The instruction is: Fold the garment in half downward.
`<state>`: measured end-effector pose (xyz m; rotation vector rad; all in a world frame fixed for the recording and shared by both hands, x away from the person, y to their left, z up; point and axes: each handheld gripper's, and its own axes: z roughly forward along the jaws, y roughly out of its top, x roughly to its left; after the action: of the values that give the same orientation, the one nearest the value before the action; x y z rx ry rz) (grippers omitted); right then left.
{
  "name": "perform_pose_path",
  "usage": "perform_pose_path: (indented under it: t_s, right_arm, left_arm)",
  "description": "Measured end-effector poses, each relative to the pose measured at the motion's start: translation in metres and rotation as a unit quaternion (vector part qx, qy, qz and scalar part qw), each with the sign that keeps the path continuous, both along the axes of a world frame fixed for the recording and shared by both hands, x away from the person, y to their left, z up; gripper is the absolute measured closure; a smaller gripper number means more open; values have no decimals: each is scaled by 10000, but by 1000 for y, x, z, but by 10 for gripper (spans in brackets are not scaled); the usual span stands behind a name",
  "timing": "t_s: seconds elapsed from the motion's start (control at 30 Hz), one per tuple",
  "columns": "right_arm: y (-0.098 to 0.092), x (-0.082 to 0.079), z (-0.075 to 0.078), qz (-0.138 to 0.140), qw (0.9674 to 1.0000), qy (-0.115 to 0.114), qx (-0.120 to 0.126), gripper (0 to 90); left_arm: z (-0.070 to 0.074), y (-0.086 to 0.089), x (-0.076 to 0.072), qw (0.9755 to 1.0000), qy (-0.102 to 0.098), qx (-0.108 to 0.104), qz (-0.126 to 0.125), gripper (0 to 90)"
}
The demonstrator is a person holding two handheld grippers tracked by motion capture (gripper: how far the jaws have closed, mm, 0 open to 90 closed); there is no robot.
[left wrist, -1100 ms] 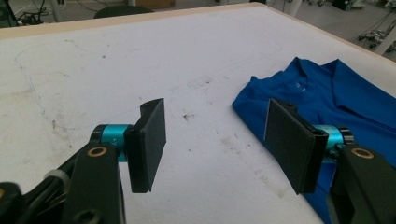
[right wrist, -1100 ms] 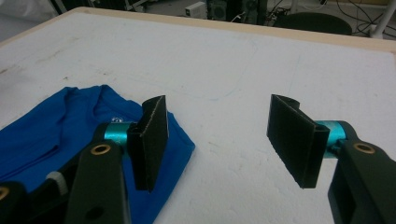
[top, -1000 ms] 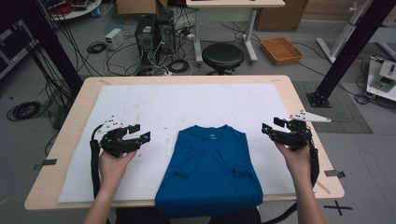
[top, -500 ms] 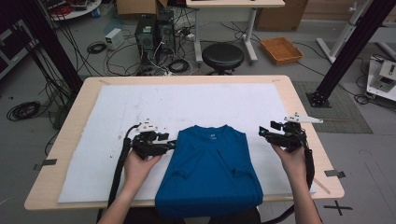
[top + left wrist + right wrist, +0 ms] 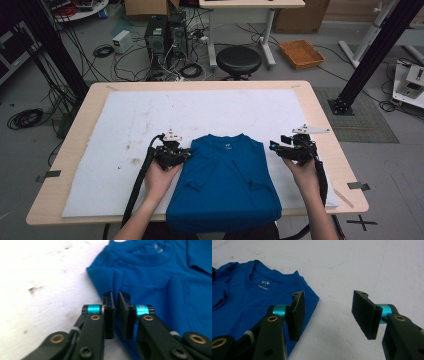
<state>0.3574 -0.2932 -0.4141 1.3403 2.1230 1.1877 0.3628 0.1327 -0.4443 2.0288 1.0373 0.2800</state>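
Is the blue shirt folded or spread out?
Folded: the shirt lies as a neat rectangle, sleeves tucked across its front.

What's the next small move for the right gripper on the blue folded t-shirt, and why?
Probably slide the right gripper sideways onto the near shoulder edge of the blue folded t-shirt and close. Its jaws have just been closing but stand wide over the white mat with nothing between them, while the left gripper, whose jaws have just closed, pinches the opposite shoulder edge.
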Motion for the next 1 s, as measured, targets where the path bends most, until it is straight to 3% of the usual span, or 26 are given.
perform_pose_path:
  t_s: [0.17,0.23,0.27,0.33,0.4,0.43,0.5,0.57,0.63,0.67,0.83,0.9,1.0]
  right_arm:
    - [3,4,-6,23,9999,154,67,508]
    - [6,5,-10,109,9995,271,112,542]
    - [10,8,-15,166,9987,453,133,550]
    - [12,10,-17,200,9984,515,142,561]
    - [18,14,-25,288,9971,703,34,657]
    - [18,14,-25,288,9971,703,34,657]
    - [22,14,-28,338,9968,709,-152,805]
    - [22,13,-29,272,9971,675,-217,875]
    - [21,13,-28,260,9972,674,-200,828]
    - [20,13,-26,218,9975,658,-162,707]
    - [15,20,-10,158,9993,324,83,663]
    - [22,29,-6,238,9991,345,-80,647]
    - [36,44,-6,421,9978,447,-260,646]
  left_arm:
    - [-1,13,0,9997,131,-137,183,835]
    - [-1,14,-1,9995,165,-158,219,805]
    - [-1,15,-1,9994,185,-182,230,787]
    - [-2,15,-1,9993,202,-225,213,777]
    - [-2,14,-1,9994,218,-193,199,774]
    - [-3,13,-1,9993,231,-218,211,774]
    - [-3,13,-1,9993,257,-178,203,769]
    - [-3,13,-1,9991,262,-215,253,768]
    - [-2,14,-1,9990,234,-203,312,731]
    - [-1,15,0,9988,199,-278,350,683]
    - [9,18,13,9982,75,-531,282,644]
    - [12,14,25,9977,130,-640,182,630]
    - [12,5,41,9980,303,-551,12,595]
